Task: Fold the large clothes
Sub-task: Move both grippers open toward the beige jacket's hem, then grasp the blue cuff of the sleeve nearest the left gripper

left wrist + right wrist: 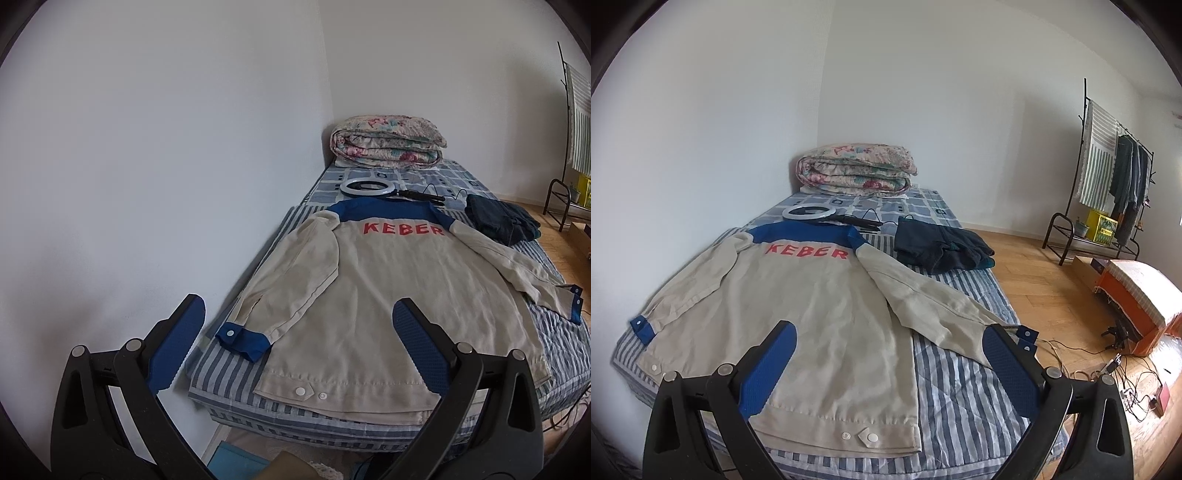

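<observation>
Nearest in each wrist view, a pair of black fingers with blue padded faces is seen. The left tool (299,345) is spread wide apart and holds nothing; it hovers above the foot of the bed, over the jacket's hem and left cuff. The right tool (888,369) is likewise spread wide and empty, held above the hem and the near right part of the jacket. Both are tilted downward and forward, neither touching cloth.

Just beyond them, a beige jacket (388,295) is laid flat and back upward on a blue-and-white striped bed (960,387), its hem toward the tools and its blue yoke with red lettering away. The left sleeve (291,273) is folded along the body, its blue cuff near the bed's edge by the wall. The right sleeve (931,306) is spread outward across the bed, its cuff at the mattress edge.

The first fold appears not yet begun. It would probably be done best by pinching the right sleeve near its cuff and carrying it across the back, the cloth kept low and smooth so no crease is trapped.

Farther off, a dark folded garment (942,247) and a ring light (805,214) lie on the bed, and a rolled floral quilt (855,168) is stacked by the wall.
</observation>
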Action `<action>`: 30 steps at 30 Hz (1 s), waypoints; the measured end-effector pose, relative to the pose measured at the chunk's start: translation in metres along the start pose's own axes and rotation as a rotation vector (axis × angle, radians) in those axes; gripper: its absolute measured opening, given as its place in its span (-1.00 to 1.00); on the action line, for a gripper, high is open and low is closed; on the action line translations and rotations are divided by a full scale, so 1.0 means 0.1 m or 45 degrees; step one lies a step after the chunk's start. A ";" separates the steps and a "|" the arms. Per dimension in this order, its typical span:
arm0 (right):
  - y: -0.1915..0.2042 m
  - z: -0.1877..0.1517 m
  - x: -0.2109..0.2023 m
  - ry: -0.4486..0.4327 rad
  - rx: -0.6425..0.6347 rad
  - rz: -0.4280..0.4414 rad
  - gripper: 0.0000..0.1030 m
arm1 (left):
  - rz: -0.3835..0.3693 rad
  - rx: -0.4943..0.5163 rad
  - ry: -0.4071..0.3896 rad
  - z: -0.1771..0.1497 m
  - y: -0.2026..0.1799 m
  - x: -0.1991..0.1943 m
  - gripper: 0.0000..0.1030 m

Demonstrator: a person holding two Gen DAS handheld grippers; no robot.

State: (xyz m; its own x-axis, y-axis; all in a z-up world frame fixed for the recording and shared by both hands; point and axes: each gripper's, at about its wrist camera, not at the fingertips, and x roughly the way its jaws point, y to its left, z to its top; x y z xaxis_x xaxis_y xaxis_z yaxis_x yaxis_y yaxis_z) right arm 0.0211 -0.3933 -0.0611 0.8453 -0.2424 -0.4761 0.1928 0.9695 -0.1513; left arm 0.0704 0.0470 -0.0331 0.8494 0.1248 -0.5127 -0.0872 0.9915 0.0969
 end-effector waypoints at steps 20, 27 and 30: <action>0.68 -0.08 1.01 0.141 -0.030 0.589 0.51 | -0.182 -0.488 0.567 -0.80 1.18 1.64 0.12; 0.81 -0.13 1.16 0.211 -0.040 0.625 0.48 | -0.201 -0.740 0.700 -1.05 1.41 2.17 0.14; 0.88 -0.15 1.22 0.242 -0.064 0.516 0.48 | -0.169 -0.745 0.728 -1.11 1.44 2.35 0.24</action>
State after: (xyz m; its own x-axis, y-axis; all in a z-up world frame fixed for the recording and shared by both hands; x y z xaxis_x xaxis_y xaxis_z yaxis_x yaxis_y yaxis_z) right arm 0.1337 -0.3384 -0.1449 0.7403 0.1493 -0.6555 -0.1631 0.9858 0.0404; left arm 0.2001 0.2237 -0.2341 0.4899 -0.1516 -0.8585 -0.3956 0.8389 -0.3738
